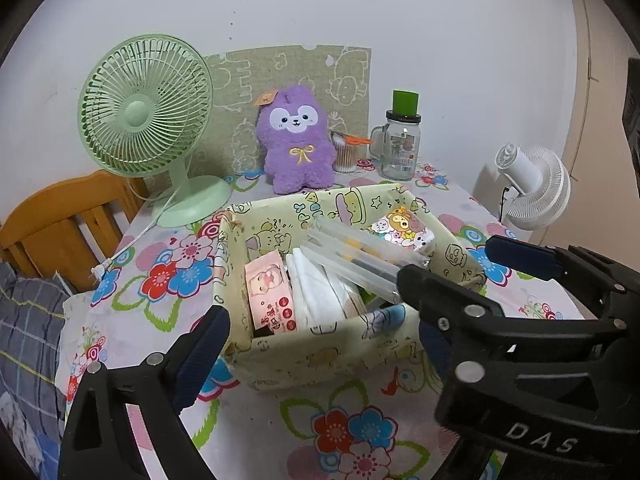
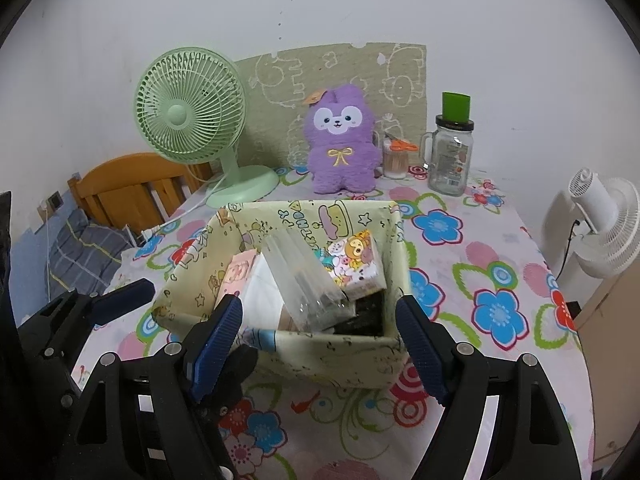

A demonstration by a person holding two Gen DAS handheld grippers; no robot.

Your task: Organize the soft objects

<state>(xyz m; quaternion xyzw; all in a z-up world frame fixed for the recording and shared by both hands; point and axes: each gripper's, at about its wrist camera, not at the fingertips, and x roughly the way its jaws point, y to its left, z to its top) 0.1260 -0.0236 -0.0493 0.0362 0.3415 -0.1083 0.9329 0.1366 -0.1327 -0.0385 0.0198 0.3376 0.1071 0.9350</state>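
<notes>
A yellow-green fabric storage box with cartoon prints stands mid-table. It holds a pink tissue pack, white folded soft items, a clear plastic bag and a cartoon-print pack. A purple plush toy sits upright behind the box. My left gripper is open at the box's near side. My right gripper is open, its fingers flanking the box's near wall; it also shows in the left wrist view.
A green desk fan stands at the back left. A glass jar with green lid and a cotton-swab cup with orange scissors stand at the back right. A white fan is off-table right; a wooden chair left.
</notes>
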